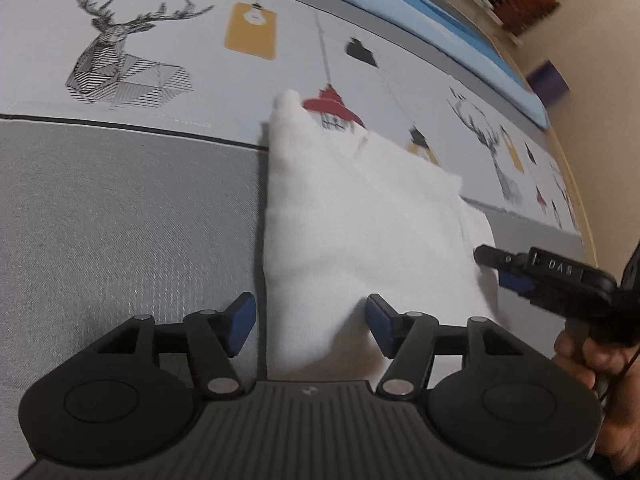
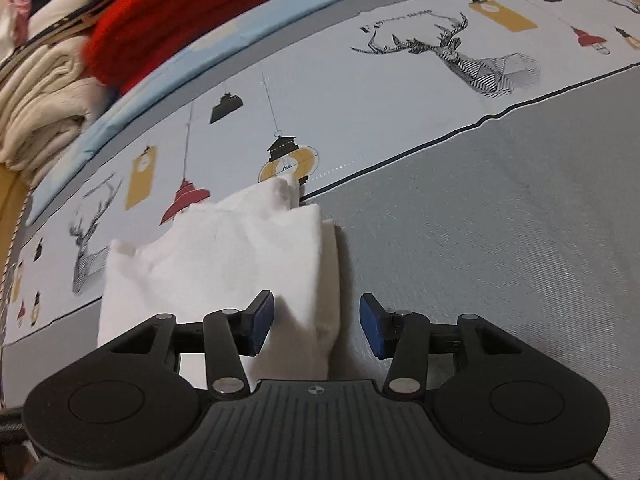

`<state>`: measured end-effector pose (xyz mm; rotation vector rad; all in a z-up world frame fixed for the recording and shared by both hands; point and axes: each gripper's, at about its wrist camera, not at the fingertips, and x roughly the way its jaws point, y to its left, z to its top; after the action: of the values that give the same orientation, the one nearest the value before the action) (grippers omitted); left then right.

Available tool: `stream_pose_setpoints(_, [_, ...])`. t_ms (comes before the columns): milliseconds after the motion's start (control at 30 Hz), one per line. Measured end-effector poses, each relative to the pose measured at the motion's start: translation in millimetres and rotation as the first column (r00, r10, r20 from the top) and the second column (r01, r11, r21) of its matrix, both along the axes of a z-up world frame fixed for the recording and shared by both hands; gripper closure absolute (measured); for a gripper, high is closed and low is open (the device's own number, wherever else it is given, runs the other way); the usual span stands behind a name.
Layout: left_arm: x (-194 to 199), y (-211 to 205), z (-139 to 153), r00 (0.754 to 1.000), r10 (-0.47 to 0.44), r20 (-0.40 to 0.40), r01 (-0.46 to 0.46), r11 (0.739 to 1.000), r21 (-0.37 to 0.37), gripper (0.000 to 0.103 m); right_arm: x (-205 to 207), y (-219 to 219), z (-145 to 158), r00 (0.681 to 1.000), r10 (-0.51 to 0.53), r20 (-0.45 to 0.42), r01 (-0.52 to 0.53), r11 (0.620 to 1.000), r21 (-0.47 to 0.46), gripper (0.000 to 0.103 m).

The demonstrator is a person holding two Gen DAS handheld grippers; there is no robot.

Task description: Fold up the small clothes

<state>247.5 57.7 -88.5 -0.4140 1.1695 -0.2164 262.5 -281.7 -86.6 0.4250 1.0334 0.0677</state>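
A small white garment [image 1: 352,216] lies folded on the bed sheet; it also shows in the right wrist view [image 2: 224,252]. My left gripper [image 1: 311,320] is open, its blue pads on either side of the garment's near corner without closing on it. My right gripper [image 2: 317,322] is open, with the garment's near right edge between its pads. The right gripper [image 1: 516,268] also shows in the left wrist view at the garment's right edge, held by a hand.
The sheet has a grey area [image 1: 120,220] and a pale band printed with deer and lamps [image 2: 440,48]. A pile of folded clothes, red [image 2: 188,12] and cream [image 2: 44,108], sits at the back left in the right wrist view.
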Motion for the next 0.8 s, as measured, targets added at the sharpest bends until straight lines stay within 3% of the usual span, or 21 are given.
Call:
stream_pose_setpoints(67, [5, 3, -1, 1.0, 0.027, -0.007, -0.027, 1.0, -0.008, 0.037, 5, 6, 0, 1.0, -0.004, 0.022, 0.004, 1.0, -0.003, 0.069])
stream_pose_setpoints(100, [8, 4, -2, 0.999, 0.039, -0.011, -0.039, 0.999, -0.011, 0.037, 7, 8, 2, 0.999, -0.007, 0.043, 0.007, 1.0, -0.002, 0.095])
stream_pose_setpoints(133, [11, 5, -4, 0.999, 0.048, -0.015, -0.048, 0.999, -0.013, 0.037, 7, 9, 5, 0.997, -0.012, 0.071, 0.012, 1.0, -0.004, 0.1])
stream_pose_setpoints(233, [18, 3, -9, 0.998, 0.055, -0.036, -0.055, 0.998, -0.017, 0.034, 8, 4, 9, 0.99, -0.062, 0.13, 0.065, 0.998, -0.021, 0.1])
stream_pose_setpoints(367, [25, -2, -19, 0.995, 0.055, -0.085, -0.054, 0.998, 0.013, 0.029, 15, -3, -13, 0.994, -0.105, -0.021, 0.104, 0.993, -0.064, 0.099])
stream_pose_setpoints(400, [27, -1, -21, 0.994, 0.064, -0.091, -0.064, 0.998, 0.005, 0.029, 14, -3, -11, 0.994, -0.107, -0.013, 0.106, 0.992, -0.073, 0.097])
stream_pose_setpoints(467, [30, 0, -23, 0.992, 0.08, -0.097, -0.082, 0.996, -0.021, 0.029, 11, -3, -2, 0.993, -0.11, 0.03, 0.113, 0.986, -0.122, 0.079])
stream_pose_setpoints(533, [33, 0, -27, 0.991, 0.085, -0.101, -0.089, 0.995, -0.035, 0.029, 5, -6, 6, 0.991, -0.114, 0.064, 0.121, 0.986, -0.113, 0.044])
stream_pose_setpoints(633, [38, -2, -34, 0.99, 0.087, -0.111, -0.095, 0.993, -0.065, 0.029, 3, -11, 1, 0.999, -0.049, 0.022, 0.049, 0.999, 0.012, 0.04])
stream_pose_setpoints(733, [40, -8, -38, 0.992, 0.078, -0.104, -0.086, 0.994, -0.071, 0.029, 5, -8, -15, 0.996, 0.02, -0.086, -0.018, 1.0, 0.021, 0.038])
stream_pose_setpoints(800, [40, -13, -38, 0.994, 0.066, -0.083, -0.071, 0.995, -0.067, 0.03, 6, -5, -19, 0.994, 0.032, -0.104, -0.03, 0.999, 0.013, 0.034])
